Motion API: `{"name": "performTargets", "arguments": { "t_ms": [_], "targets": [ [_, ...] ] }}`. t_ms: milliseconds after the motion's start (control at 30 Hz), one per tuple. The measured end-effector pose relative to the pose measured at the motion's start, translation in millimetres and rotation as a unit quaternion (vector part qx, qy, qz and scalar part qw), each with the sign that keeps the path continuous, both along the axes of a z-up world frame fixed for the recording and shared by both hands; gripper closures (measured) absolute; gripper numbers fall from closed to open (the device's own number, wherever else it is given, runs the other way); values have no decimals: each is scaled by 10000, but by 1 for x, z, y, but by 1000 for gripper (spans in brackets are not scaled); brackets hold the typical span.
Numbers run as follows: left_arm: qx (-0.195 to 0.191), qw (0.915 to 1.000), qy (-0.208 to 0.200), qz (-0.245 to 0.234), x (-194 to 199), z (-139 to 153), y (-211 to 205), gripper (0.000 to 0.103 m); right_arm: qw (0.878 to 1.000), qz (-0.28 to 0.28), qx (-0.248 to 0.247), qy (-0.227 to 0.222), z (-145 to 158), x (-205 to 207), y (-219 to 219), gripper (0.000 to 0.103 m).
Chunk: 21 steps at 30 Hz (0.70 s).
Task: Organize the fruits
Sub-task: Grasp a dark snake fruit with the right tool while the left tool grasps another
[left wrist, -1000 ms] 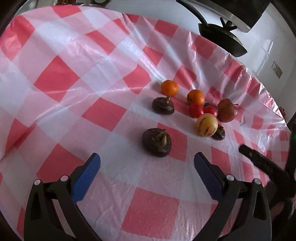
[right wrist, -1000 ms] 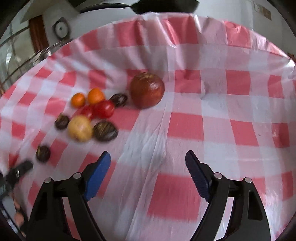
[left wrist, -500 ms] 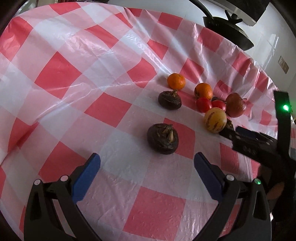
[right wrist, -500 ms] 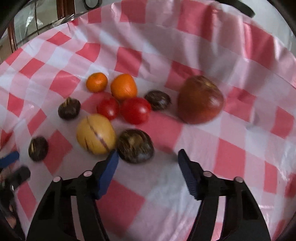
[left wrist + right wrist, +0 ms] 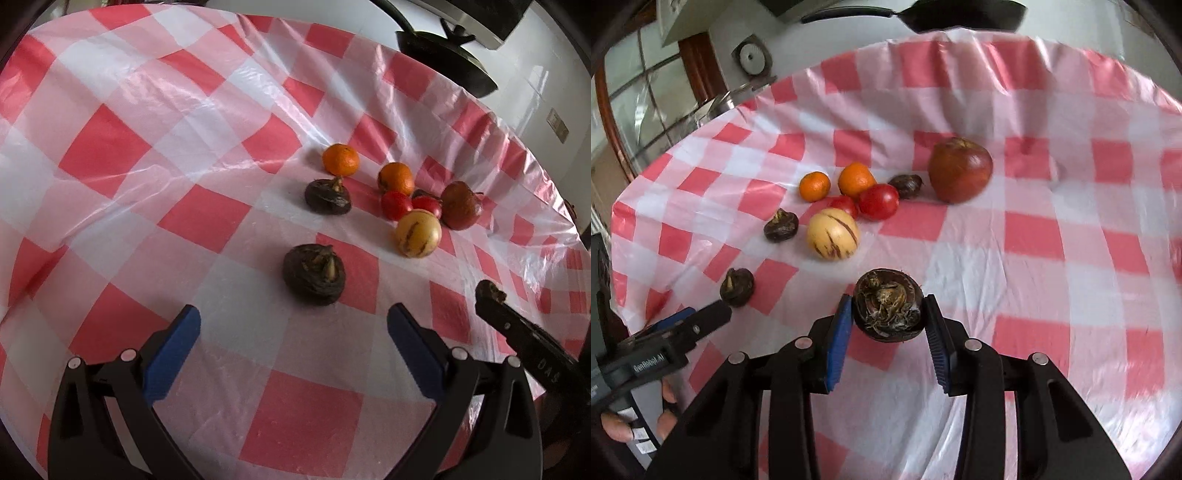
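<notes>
Right gripper (image 5: 888, 319) clamped on dark chestnut (image 5: 887, 305) above checked cloth (image 5: 1052, 229), left gripper (image 5: 293, 328) spread wide before another chestnut (image 5: 314, 274), third chestnut (image 5: 424, 193) half hidden behind tomatoes (image 5: 396, 204), background blurred.

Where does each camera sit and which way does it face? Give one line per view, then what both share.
Left wrist: rides the open left hand-held gripper, facing a dark chestnut.
Right wrist: rides the right hand-held gripper, shut on another chestnut.
Shared: striped yellow melon, checked tablecloth.
</notes>
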<state>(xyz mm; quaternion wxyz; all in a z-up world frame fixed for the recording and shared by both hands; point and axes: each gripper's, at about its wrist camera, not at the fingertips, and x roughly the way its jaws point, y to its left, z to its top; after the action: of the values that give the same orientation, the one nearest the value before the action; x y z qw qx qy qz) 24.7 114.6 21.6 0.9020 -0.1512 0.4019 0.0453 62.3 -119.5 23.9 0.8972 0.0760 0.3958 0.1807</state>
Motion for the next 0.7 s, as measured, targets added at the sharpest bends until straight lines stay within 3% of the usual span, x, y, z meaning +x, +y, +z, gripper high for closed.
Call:
{"name": "performTargets", "arguments": {
  "t_ms": [100, 267, 400, 433, 467, 700],
  "targets": [
    [102, 9999, 46, 57, 0, 0, -2, 2, 9982, -215, 532, 194, -7, 7, -19, 64],
    [265, 9993, 231, 131, 13, -2, -8, 4, 9967, -204, 740, 255, -8, 9, -26, 64],
    [804, 9958, 391, 190, 39, -3, -21, 30, 9961, -210, 819, 271, -8, 10, -29, 64],
    [1104, 9927, 456, 158, 44, -4, -28, 50, 9960, -208, 829, 275, -8, 10, -29, 64],
    [1244, 9911, 464, 85, 46, -3, -33, 62, 9959, -211, 832, 281, -8, 10, -29, 64],
    [1099, 9933, 341, -115, 31, -4, -45, 62, 9958, -194, 850, 295, -9, 11, -29, 64]
  ]
}}
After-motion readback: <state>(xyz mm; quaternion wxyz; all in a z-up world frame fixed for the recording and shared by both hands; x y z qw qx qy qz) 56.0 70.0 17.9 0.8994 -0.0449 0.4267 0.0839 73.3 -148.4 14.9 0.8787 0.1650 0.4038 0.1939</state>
